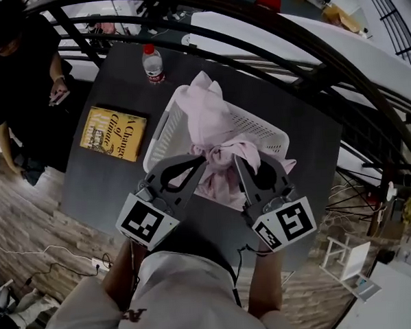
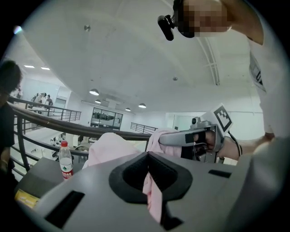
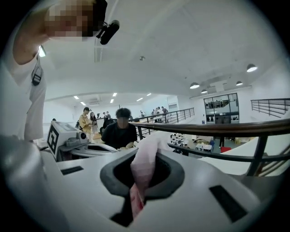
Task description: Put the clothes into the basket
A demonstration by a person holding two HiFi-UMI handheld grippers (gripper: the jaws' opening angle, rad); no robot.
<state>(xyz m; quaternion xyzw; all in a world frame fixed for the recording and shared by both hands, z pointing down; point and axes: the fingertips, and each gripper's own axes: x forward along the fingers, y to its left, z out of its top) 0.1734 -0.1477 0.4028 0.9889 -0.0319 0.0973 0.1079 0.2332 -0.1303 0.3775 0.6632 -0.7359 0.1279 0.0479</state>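
A pale pink garment hangs in a heap over the white perforated basket on the dark table. Part of the cloth spills over the basket's near rim. My left gripper is shut on a fold of the pink cloth at the near left of the heap. My right gripper is shut on another fold just to the right. Both point away from me and stand close together above the basket's near edge. In the left gripper view the right gripper shows with cloth at its tip.
A yellow book lies on the table left of the basket. A water bottle with a red cap stands behind it. A person in black stands at the table's left. A curved dark railing runs behind.
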